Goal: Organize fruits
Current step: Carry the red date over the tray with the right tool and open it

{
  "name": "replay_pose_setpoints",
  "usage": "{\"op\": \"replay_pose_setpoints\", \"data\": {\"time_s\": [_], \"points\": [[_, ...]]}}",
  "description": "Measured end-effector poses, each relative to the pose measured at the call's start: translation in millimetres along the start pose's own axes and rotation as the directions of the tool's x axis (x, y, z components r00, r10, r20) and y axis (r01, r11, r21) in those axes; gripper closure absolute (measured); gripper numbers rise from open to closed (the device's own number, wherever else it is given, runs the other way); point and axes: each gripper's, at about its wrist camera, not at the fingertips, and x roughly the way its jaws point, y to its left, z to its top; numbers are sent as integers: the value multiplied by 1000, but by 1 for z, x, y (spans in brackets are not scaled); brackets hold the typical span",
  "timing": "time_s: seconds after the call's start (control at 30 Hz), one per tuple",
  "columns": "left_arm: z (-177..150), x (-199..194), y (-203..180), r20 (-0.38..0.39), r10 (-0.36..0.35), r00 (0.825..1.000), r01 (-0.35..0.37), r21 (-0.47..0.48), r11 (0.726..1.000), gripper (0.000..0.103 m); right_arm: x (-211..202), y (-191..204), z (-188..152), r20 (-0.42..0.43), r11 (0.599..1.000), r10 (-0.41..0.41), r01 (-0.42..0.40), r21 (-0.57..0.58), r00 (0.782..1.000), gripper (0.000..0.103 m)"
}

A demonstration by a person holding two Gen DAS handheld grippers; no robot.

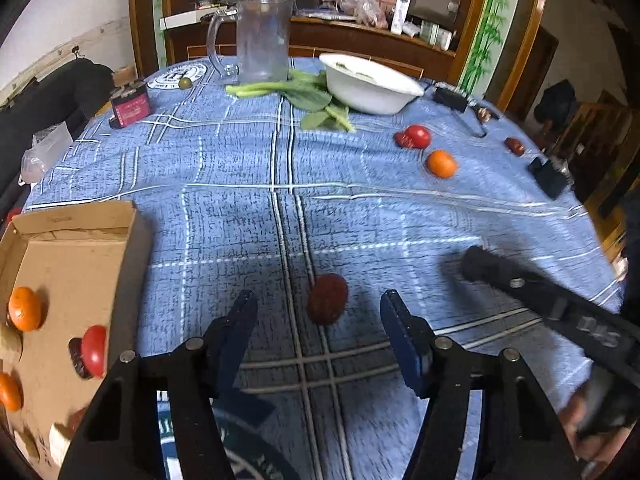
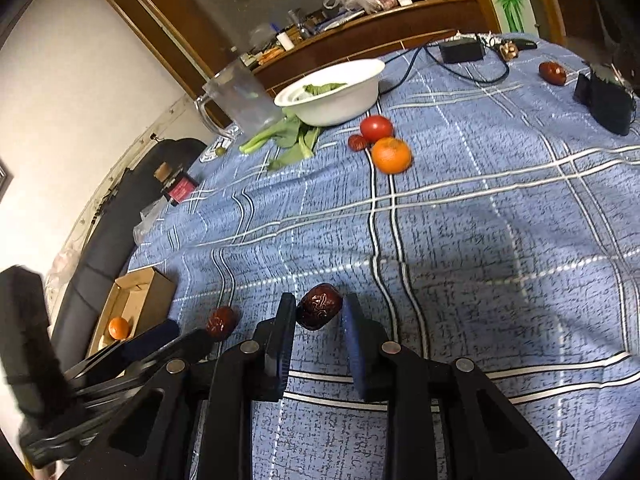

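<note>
Presently: right tongs [image 2: 318,314] grasp one date [image 2: 319,306]; left tongs [image 1: 318,316] gape around another date [image 1: 327,298], untouched. Worktop [image 1: 240,184]: one orange [image 1: 441,163], one tomato [image 1: 418,136].

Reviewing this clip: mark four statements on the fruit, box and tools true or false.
1. The right tool grips a red date. True.
2. The left tool is clamped on an orange. False: its jaws are apart, with a loose date lying on the cloth between them.
3. The cardboard box already holds oranges and a tomato. True.
4. The white bowl holds the remaining tomato. False: that tomato lies on the tablecloth.
</note>
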Motion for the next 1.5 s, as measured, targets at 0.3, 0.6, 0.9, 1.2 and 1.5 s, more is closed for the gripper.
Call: {"op": "replay_pose_setpoints", "data": {"time_s": [0.3,0.6,0.9,1.2,1.5], "points": [[-5,10,2,3,-13,1000,13,13,1000,82,3,5,-2,1,999,-22,22,-24,1000,77],[-13,-32,16,57,-82,995,86,-59,995,82,3,9,-4,16,998,-34,35,-49,999,77],[-50,-99,90,103,-65,993,85,-202,976,82,-2,33,-16,53,985,-105,112,-130,993,77],[-92,-138,175,124,82,989,-38,-324,945,81,-29,104,-44,21,975,5,0,-222,1000,77],[-110,-140,190,110,106,988,-69,-298,952,81,4,201,-63,-138,934,113,-152,-324,984,76]]}}
